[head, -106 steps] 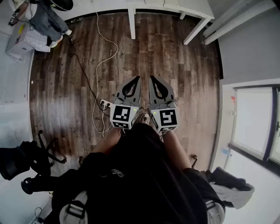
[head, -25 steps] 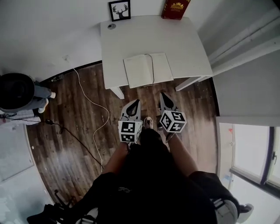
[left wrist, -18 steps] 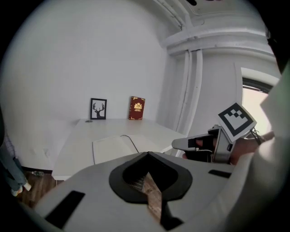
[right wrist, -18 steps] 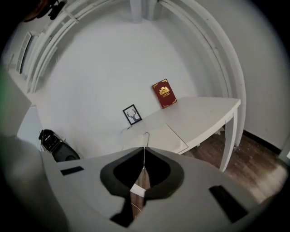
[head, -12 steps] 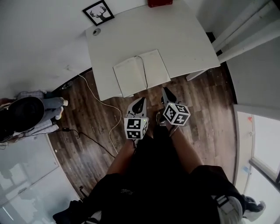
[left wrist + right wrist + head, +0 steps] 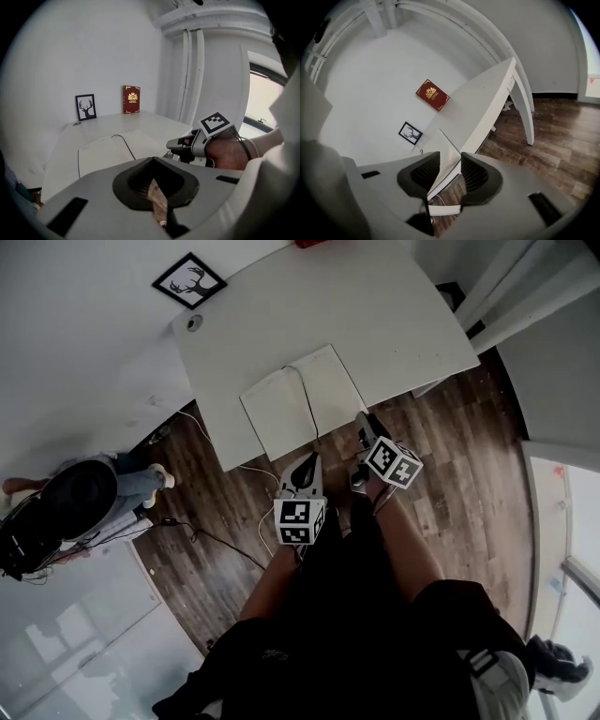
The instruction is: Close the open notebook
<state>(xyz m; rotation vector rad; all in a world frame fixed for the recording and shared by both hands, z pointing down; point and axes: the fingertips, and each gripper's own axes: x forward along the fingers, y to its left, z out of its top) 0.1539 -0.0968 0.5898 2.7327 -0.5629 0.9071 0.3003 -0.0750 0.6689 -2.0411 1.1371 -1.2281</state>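
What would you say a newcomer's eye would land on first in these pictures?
Most likely the open notebook, lying flat at the near edge of the white table. Next comes the right gripper at the notebook's right-hand corner; its jaws have just been opening, with nothing gripped between them. The left gripper is shut, short of the table, and a framed deer picture stands far left.

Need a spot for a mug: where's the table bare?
Bare: the stretch of table between the notebook and the right edge, and the band behind it up to the red book. Crowded: the back left corner, with the framed picture and a small disc.
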